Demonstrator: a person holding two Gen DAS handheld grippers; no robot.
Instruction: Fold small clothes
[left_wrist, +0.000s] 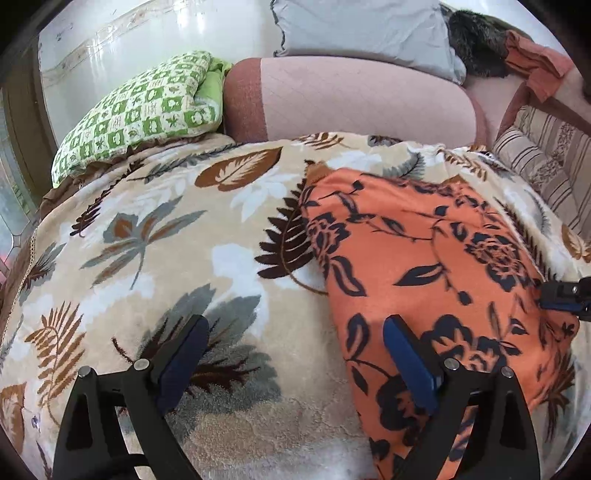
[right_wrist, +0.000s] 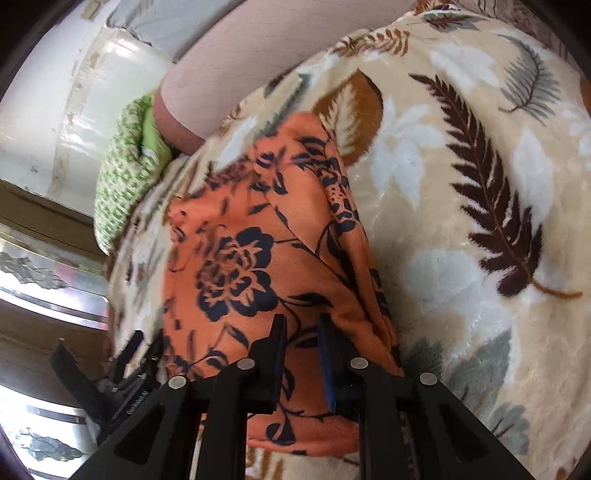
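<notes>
Orange cloth (left_wrist: 436, 266): floral print, navy flowers, lies on leaf-print blanket (left_wrist: 159, 236) over the bed; right half of left-wrist view.
Left view, left gripper (left_wrist: 295, 362): tongs wide, nothing between them. Right finger (left_wrist: 406, 365) sits over cloth's near-left edge, left finger over bare blanket. Touching the fabric or hovering: can't tell.
Left view, right gripper (left_wrist: 565, 297): only its tip shows at frame's right edge, at cloth's right side.
Left view, bkgd: green check pillow (left_wrist: 144, 114), pink bolster (left_wrist: 351, 99), grey pillow (left_wrist: 365, 29).
Right view, cloth (right_wrist: 258, 258): looks doubled, long ridge of layered fabric along its right side.
Right view, right gripper (right_wrist: 303, 332): tongs narrow, small gap left. Cloth right under and behind the tips; whether a layer is pinched can't tell, edge hidden by the fingers.
Right view, left gripper (right_wrist: 122, 354): lower left, blurred.
Risk 1: narrow tongs w/o firm bite; layer slips, fold drops crooked.
Risk 2: plush blanket snags w/ cloth if tips dig low; whole surface lifts.
Risk 3: left side unpinned; cloth drags sideways on pull.
</notes>
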